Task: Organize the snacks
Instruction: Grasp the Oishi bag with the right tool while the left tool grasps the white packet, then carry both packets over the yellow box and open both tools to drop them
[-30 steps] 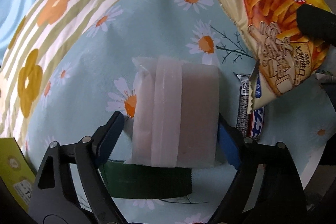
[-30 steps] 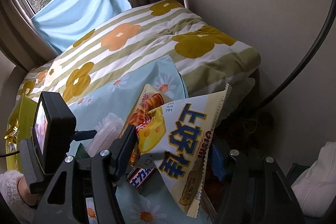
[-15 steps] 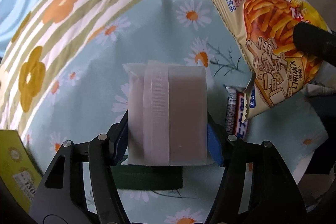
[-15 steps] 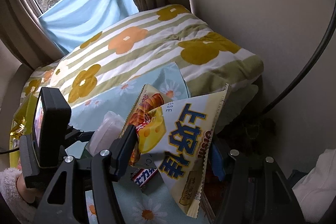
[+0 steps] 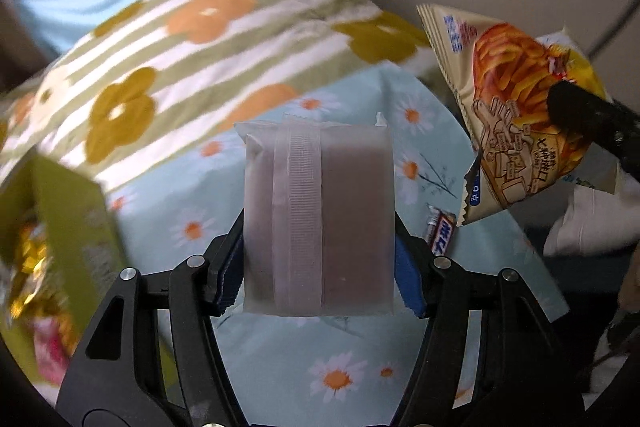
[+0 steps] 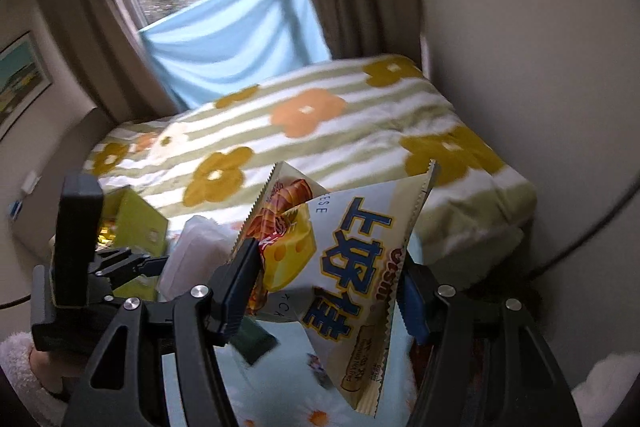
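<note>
The left gripper, angled downward, clamped a frosted translucent rectangular packet; the right gripper pinched a cream chip bag printed "上好佳".

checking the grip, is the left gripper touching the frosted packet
Touching. Left wrist view: the left gripper has both pads pressed on the sides of the frosted packet, lifted off the cloth.

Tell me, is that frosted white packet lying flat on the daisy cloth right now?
No, the frosted white packet is clamped between the left gripper fingers and held up above the daisy cloth.
</note>
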### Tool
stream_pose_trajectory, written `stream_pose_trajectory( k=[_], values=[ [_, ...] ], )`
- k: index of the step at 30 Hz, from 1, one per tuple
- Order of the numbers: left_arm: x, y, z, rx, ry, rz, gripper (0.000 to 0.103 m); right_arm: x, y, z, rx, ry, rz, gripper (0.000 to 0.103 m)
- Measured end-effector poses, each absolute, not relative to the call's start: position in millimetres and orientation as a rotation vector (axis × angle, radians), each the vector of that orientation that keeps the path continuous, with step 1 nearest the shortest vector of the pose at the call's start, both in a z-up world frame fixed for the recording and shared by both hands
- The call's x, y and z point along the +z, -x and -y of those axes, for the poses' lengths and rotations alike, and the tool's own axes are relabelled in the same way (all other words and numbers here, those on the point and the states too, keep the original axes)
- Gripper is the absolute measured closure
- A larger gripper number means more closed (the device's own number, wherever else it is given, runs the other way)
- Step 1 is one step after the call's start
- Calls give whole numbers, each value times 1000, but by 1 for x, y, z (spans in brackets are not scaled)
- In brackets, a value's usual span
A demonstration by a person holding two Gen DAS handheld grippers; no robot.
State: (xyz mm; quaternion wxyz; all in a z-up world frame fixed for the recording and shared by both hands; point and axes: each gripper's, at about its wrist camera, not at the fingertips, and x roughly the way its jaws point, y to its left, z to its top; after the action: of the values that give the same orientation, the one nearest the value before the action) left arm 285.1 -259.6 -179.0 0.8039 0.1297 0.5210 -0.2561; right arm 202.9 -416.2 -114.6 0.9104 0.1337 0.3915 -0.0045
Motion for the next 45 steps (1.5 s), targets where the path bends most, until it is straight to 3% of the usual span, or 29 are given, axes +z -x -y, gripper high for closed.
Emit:
stream_pose_trajectory(
  k=[9,16,27,36,38,40,45],
  values=[
    [-116,-281,127,-256,-97,-1013,43,-86,-254,324,269,-198,-740,44],
    [-102,-284,21,-112,-15,-984,43,-80,-276,229,424,-155,-737,44],
    [-141,-290,-98,-89,25,-1074,43,-84,-291,117,438,-116,-776,44],
    [-181,-304,-124,-210,-19,-1161,43,-111,-302,76,343,-129,-847,44],
    [-186,-307,-127,-252,-24,-1166,37,-113,-302,74,321,-131,-852,44],
    [-183,-306,-128,-266,-49,-1144,0,-113,-300,71,304,-130,-855,44],
    [-178,-304,-139,-266,-57,-1127,0,-112,-301,61,296,-110,-872,44]
  ],
)
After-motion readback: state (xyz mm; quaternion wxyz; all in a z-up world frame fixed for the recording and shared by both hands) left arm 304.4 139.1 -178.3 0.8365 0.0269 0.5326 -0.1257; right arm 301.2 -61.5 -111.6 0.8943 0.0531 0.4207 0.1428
